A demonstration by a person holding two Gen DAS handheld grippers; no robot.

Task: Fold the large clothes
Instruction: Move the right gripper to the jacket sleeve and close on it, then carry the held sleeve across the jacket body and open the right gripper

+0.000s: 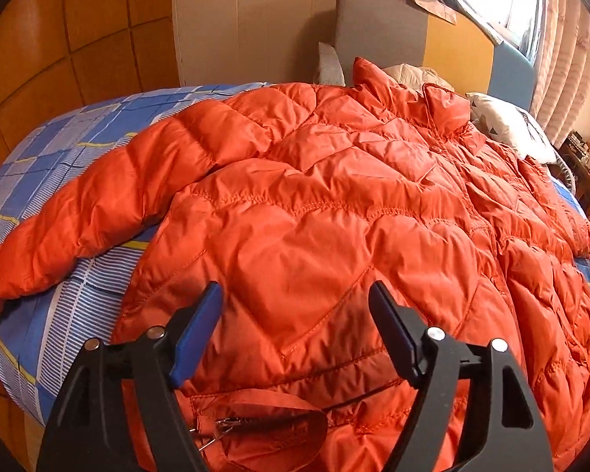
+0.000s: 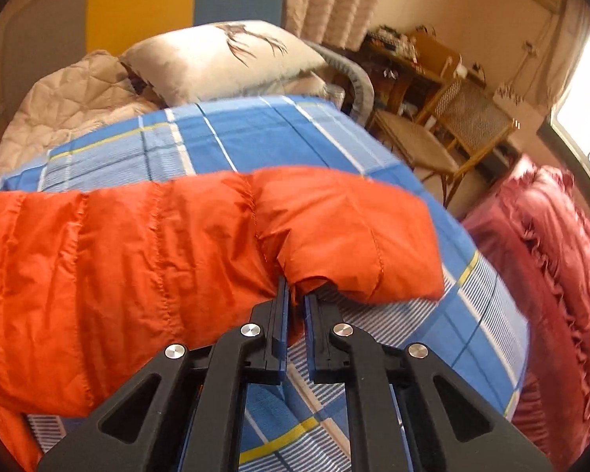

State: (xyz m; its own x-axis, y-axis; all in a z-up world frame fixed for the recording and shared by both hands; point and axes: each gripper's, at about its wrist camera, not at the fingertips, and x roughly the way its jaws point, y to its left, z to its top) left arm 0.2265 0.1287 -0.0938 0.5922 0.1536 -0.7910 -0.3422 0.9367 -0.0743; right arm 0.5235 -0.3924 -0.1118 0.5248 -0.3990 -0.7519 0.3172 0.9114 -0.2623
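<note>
Blue checked bedding (image 1: 59, 165) covers the bed under both tools. Left hand-held gripper (image 1: 295, 314) hangs with jaws spread wide over the orange quilted jacket's (image 1: 334, 204) lower front, pads clear of the cloth. Right hand-held gripper (image 2: 295, 299) is pinched tight on the jacket's sleeve (image 2: 334, 236) near its cuff. Beyond lie a pillow (image 2: 224, 63) and a wicker chair (image 2: 444, 133).

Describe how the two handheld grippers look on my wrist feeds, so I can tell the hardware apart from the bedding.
Both match: the left gripper and the right gripper have matte black plastic linkage arms with triangular cut-outs and round silver pivot pins. Each finger ends in a flat, straight blue pad backed by black. No cables, markings, sleeves or hands appear in either view.
</note>
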